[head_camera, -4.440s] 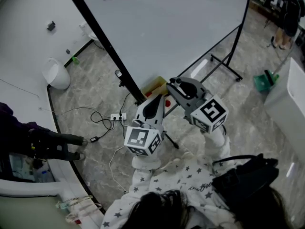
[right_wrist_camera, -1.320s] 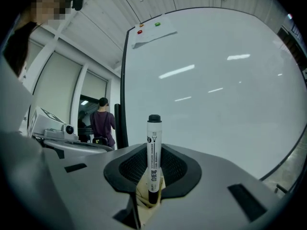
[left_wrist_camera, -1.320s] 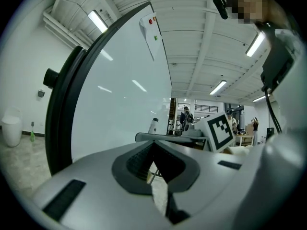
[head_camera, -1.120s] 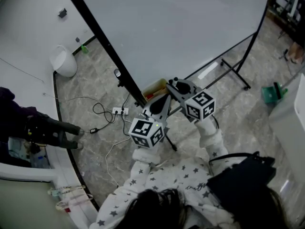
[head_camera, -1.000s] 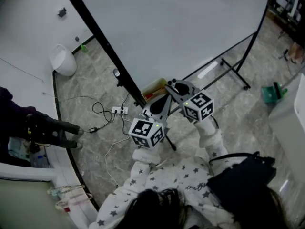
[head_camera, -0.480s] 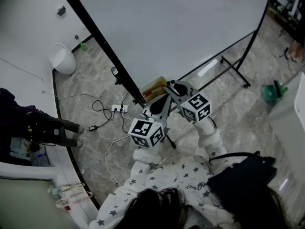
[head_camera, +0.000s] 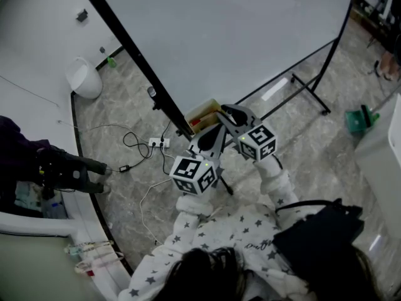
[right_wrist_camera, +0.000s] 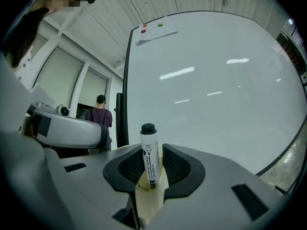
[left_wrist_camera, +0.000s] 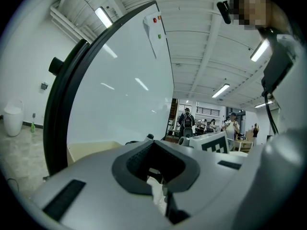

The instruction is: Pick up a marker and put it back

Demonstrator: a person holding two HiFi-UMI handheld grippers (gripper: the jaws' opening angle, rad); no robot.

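my right tongs (right_wrist_camera: 152, 169) are clamped on the white marker (right_wrist_camera: 148, 147), black cap up, in front of the whiteboard (right_wrist_camera: 216, 80). left tongs (left_wrist_camera: 156, 166) hang open with nothing in them. compared to a few seconds back, the right one's dropped nearer the yellow tray (head_camera: 202, 113).

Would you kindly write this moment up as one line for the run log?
left gripper: open, empty | right gripper: white marker upright between jaws, clamping unclear | both near yellow box by whiteboard
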